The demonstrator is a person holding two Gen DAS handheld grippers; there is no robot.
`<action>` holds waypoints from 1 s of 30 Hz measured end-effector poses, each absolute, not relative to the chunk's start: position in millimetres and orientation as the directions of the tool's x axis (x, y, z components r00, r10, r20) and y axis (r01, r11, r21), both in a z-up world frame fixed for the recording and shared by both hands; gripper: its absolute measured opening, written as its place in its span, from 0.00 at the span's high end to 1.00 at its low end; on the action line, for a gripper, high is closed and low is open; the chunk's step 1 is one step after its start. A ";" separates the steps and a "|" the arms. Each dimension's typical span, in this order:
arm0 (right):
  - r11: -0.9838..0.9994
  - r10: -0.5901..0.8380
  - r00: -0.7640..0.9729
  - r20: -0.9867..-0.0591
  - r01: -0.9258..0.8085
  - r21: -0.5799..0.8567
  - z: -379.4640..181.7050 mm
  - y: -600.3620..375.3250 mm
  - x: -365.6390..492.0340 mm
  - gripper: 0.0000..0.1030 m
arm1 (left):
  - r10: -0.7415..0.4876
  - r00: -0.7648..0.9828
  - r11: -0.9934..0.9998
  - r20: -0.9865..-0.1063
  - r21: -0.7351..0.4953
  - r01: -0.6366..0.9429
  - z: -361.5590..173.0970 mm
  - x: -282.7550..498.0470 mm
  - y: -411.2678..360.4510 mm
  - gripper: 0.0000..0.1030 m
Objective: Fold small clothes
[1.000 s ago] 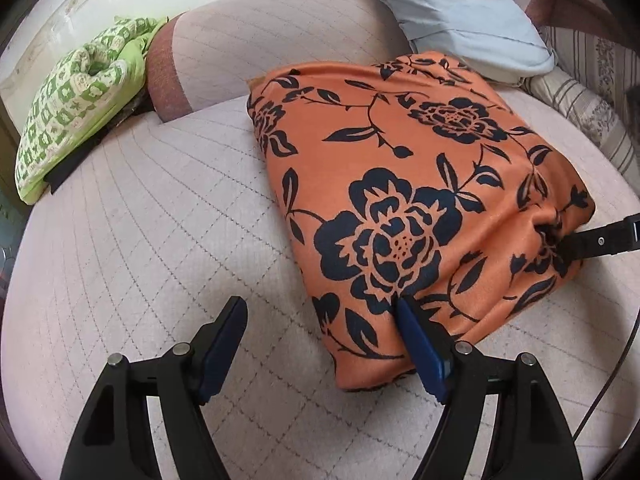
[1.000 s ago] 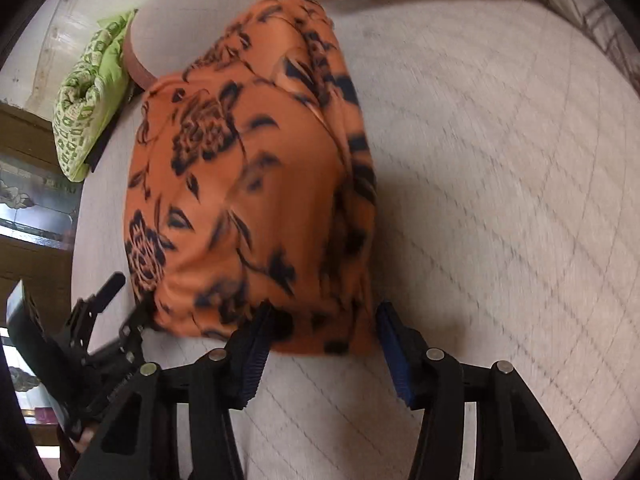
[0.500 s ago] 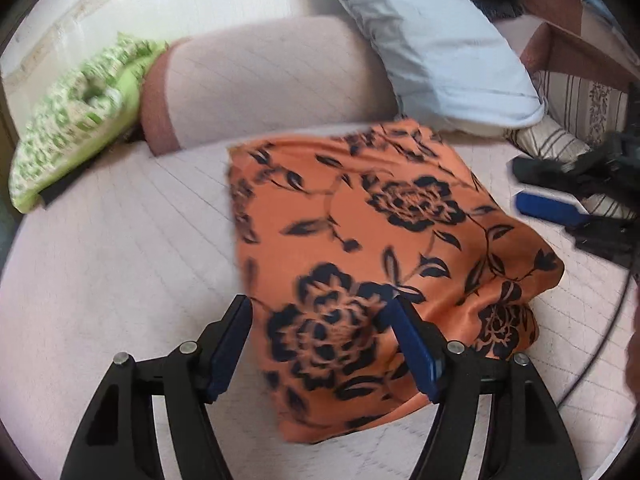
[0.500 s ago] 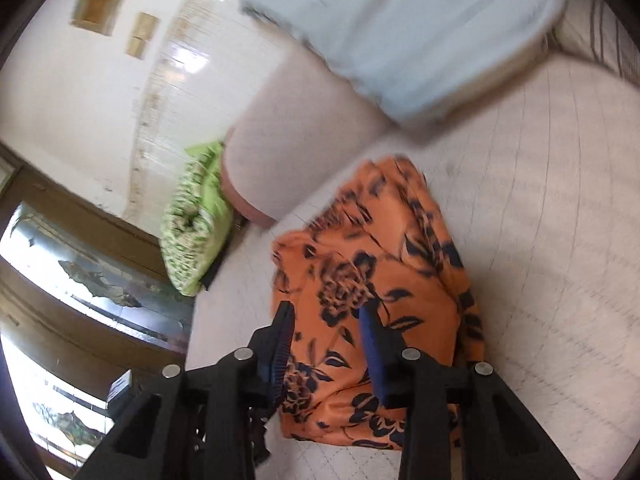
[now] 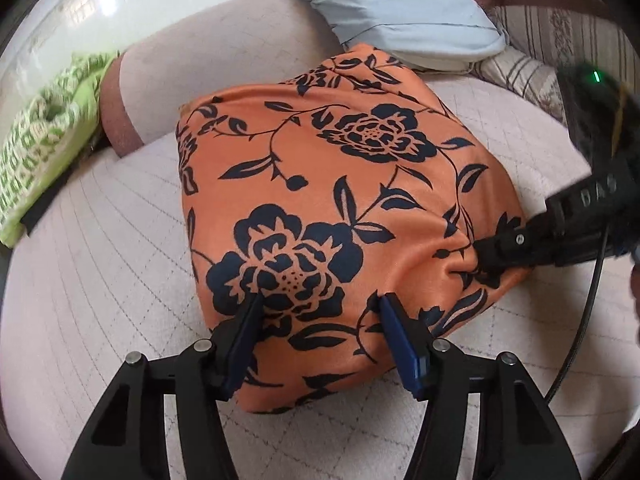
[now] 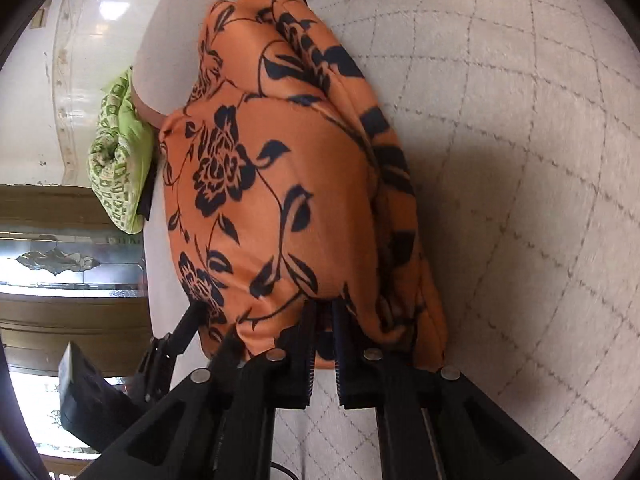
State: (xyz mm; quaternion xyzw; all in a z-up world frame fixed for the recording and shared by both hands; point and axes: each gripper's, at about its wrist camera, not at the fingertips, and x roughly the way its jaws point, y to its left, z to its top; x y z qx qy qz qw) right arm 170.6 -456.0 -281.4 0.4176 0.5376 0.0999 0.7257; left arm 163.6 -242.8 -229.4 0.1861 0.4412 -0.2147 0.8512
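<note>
An orange garment with black flowers [image 5: 320,184] lies folded in a thick bundle on the pale quilted surface [image 5: 100,280]. My left gripper [image 5: 320,312] is open, its blue fingers pressed onto the garment's near edge with cloth between them. My right gripper [image 6: 322,316] is shut on the garment [image 6: 280,200] at its near edge. In the left wrist view the right gripper [image 5: 486,256] pinches the garment's right corner, and the cloth puckers there.
A pale blue pillow [image 5: 400,4] and a striped cushion [image 5: 520,76] lie behind the garment. A green patterned cloth [image 5: 40,152] lies at the far left by a rounded bolster [image 5: 224,60]. A wooden cabinet [image 6: 72,272] stands beyond the edge.
My right gripper came back down from its raised position and closed on the garment's right corner. My left gripper narrowed and pushed further onto the garment's near edge.
</note>
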 end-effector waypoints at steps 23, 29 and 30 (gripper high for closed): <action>0.725 0.362 0.709 -0.605 0.194 0.661 -184.8 -505.0 131.2 0.31 | -0.263 0.570 0.904 -0.779 0.007 0.426 -158.9 187.7 -205.3 0.16; 0.604 0.436 0.631 -0.642 0.323 0.728 -226.8 -511.7 143.2 0.31 | -0.303 0.554 0.871 -0.775 0.011 0.491 -178.3 160.7 -216.2 0.16; 0.585 0.450 0.633 -0.630 0.324 0.744 -231.8 -511.1 143.6 0.31 | -0.306 0.552 0.865 -0.776 0.015 0.501 -181.4 157.6 -217.5 0.16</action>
